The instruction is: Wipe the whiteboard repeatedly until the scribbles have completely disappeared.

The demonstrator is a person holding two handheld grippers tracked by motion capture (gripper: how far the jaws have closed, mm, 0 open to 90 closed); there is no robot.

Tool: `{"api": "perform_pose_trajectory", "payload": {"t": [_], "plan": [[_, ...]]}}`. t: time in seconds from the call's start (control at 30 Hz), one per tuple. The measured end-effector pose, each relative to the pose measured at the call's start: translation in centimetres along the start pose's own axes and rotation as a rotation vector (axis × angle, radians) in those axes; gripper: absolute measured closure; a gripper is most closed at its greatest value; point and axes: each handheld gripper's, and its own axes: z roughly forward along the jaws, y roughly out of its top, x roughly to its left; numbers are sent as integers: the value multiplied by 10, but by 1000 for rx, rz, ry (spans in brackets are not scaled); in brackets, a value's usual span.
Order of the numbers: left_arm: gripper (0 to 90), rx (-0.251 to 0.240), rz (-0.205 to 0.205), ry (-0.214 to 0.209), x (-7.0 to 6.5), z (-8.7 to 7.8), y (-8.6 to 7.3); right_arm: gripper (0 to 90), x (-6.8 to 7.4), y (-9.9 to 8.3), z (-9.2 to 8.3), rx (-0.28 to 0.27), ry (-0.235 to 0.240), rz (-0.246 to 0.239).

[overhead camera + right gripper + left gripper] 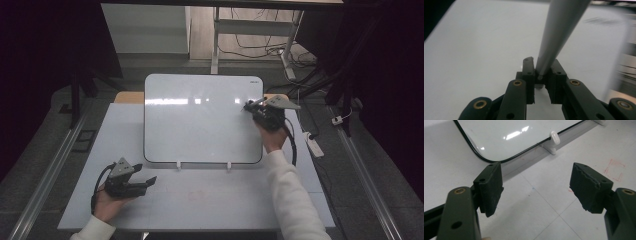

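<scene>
A white whiteboard [200, 125] with a dark rim leans on two white clips at the back of the table. My right gripper [250, 106] is at the board's upper right corner, shut on a grey marker [254, 103]. In the right gripper view the marker [560, 30] rises from between the closed jaws of the gripper [541, 66] over the board's face [481, 37]. My left gripper [149, 182] rests low on the table at the front left, open and holding nothing. Its pads [490, 187] stand wide apart just short of the board's lower corner [499, 137].
The white table [210, 200] has a faint red square [615, 168] drawn in front of the board. A white clip [554, 138] holds the board's lower edge. A power strip [314, 144] and cables lie on the floor at the right; a desk frame [216, 40] stands behind.
</scene>
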Motion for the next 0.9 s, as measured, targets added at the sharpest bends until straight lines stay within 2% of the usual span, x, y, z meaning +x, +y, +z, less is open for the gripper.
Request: {"api": "perform_pose_trajectory", "payload": {"t": [0.03,0.07,0.1,0.13,0.23,0.27,0.3,0.33,0.43,0.5,0.53,0.57,0.6,0.63,0.67,0.77,0.8,0.83,0.87,0.9], "plan": [[272,1,0,-1,0,0,0,778,13,-4,4,24,37,-48],[272,2,1,-1,0,1,0,778,23,-7,6,35,34,-112],[272,3,2,-1,0,1,0,778,24,-6,6,35,24,-128],[272,2,4,-1,-1,0,0,778,17,-5,6,24,37,-79],[272,-7,6,-1,-2,-2,0,778,-13,4,-2,-38,-66,22],[272,-9,4,-1,-2,-2,0,778,-20,6,-4,-49,-67,55],[273,-8,2,0,-1,-2,0,779,-20,6,-4,-48,-64,56],[272,-5,2,-1,0,-1,0,778,-15,6,-3,-34,-67,29],[272,-3,1,-2,0,-1,0,778,7,-3,1,28,24,-42],[272,-4,3,-2,0,-1,0,778,10,-4,-1,48,35,-88],[273,-4,4,-2,-1,-1,0,778,5,-3,-3,41,17,-74],[272,-6,4,-2,-2,-2,0,778,-2,-1,-6,23,-26,-48],[272,-7,4,-2,-2,-2,0,778,-9,-1,-9,14,-35,-10],[272,-8,6,-1,-2,-2,0,778,-9,-2,-9,4,-30,16],[272,-9,4,0,-2,-2,0,778,-3,-4,-9,26,-30,-15],[272,-4,1,-1,-1,-1,0,778,20,-12,-6,91,46,-136],[272,-2,3,-1,-1,-1,0,778,23,-14,-7,97,43,-162],[272,-1,5,-1,-2,-1,0,778,19,-13,-8,94,50,-139],[272,-3,8,-1,-2,-1,0,778,13,-12,-9,75,34,-97],[272,-6,9,0,-3,-2,0,778,6,-12,-12,56,-1,-69]]}}
